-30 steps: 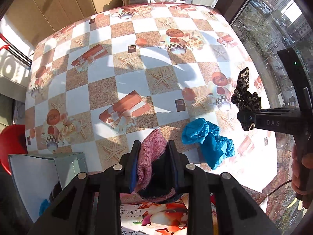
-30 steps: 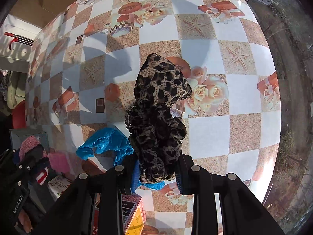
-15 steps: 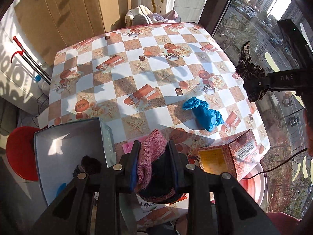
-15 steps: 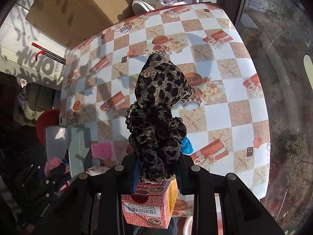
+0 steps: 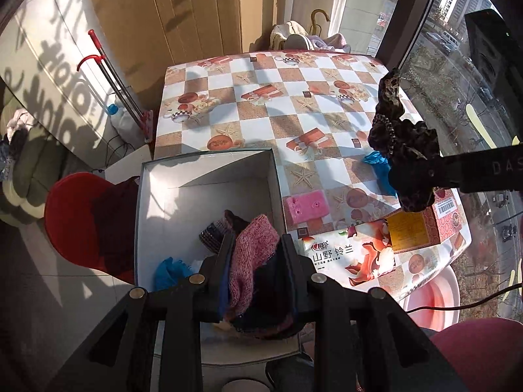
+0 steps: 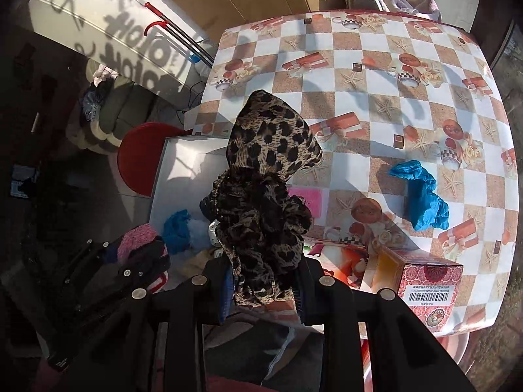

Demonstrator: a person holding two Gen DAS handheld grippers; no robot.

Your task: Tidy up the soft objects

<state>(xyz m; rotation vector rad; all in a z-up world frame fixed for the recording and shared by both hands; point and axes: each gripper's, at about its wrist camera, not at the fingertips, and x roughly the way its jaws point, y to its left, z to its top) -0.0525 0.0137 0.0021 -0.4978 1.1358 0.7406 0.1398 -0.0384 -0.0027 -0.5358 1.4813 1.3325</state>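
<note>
Pink-and-dark knitted wool, a bunched sock-like bundle (image 5: 253,254), sits pinched in the left gripper (image 5: 258,271) above an open white box (image 5: 209,176), while the right gripper (image 6: 264,281) clamps a ruffled leopard-print fabric scrunchie (image 6: 264,196) over the checked tablecloth (image 6: 376,98).

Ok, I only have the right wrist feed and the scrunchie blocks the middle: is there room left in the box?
Observer: Yes. The left wrist view shows the box bare in its far half; a blue cloth and a dark knit lie at the near end.
Operator: Where is the left gripper pointing?
Observer: The left gripper points down at the box's near right part, shut on a pink knit.
Operator: What's the pink thing behind my scrunchie?
Observer: A pink sponge, flat on the table beside the box.
</note>
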